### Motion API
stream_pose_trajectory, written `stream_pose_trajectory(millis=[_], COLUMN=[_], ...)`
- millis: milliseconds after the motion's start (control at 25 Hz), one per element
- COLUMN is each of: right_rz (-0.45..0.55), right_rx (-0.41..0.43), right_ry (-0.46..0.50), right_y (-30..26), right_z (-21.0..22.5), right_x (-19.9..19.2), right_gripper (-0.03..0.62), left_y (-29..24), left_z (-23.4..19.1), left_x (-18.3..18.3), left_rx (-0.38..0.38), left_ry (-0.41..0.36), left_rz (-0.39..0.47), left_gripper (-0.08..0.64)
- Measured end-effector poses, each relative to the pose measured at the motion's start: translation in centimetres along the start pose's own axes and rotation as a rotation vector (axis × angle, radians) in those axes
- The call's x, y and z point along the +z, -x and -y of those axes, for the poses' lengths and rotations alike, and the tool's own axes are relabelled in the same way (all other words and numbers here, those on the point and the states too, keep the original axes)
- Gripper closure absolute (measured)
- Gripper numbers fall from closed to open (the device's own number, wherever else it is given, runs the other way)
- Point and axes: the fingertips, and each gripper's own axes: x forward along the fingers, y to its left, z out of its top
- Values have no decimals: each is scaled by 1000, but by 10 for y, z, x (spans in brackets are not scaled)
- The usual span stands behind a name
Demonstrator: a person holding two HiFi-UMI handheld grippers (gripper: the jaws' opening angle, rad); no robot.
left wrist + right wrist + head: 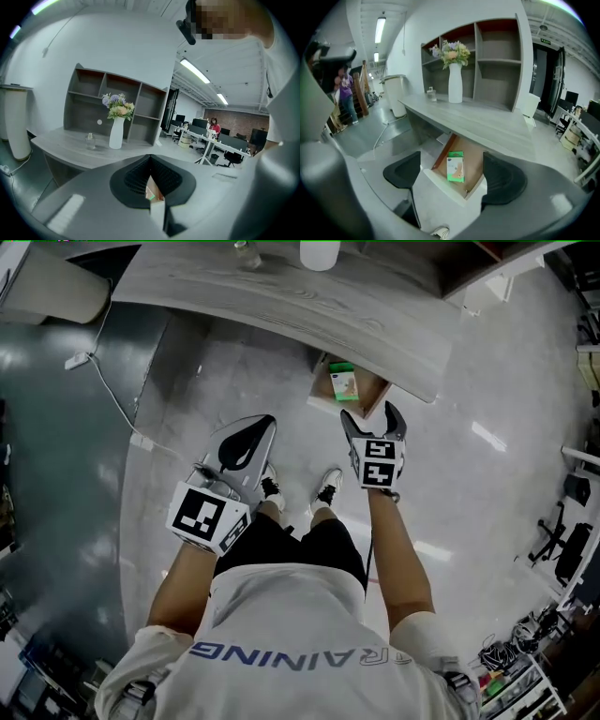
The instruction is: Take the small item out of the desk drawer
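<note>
Grey desk (487, 122) with vase (455, 83), above green box (455, 166) in open drawer (474, 161)

I see a white vase (455, 84) holding flowers (451, 50) in front of the grey shelf unit (499, 70). A small glass jar (431, 94) is just beside the vase. A white cable (111, 395) trails across the floor (56, 484).

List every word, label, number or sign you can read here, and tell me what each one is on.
"RAINING": on the white shirt, upside down in the head view; any letter before it is unclear.
Green box in the open drawer: print too small to read.
Green ceiling sign: too small to read.
Marker cubes: black-and-white square patterns, no words.
</note>
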Motion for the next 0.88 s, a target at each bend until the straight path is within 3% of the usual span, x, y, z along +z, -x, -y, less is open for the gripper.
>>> stream_pose_trajectory(millis=[400, 760, 840, 880], right_rz=[-214, -321, -327, -328], right_rx=[-108, -151, -159, -166], right_ry=[90, 127, 146, 157], right_y=[-129, -177, -182, -183], right_z=[-3, 8, 7, 6], right_x=[-78, -108, -108, -107], right_gripper=[149, 167, 196, 239], left_y=[-6, -10, -10, -10], left_z=[-30, -48, -53, -55], left_x=[-54, -84, -87, -88], left_rx=[62, 116, 123, 124], left_ry=[50, 115, 117, 117], left_rz=[-71, -98, -105, -110], left_gripper=[561, 561, 562, 561])
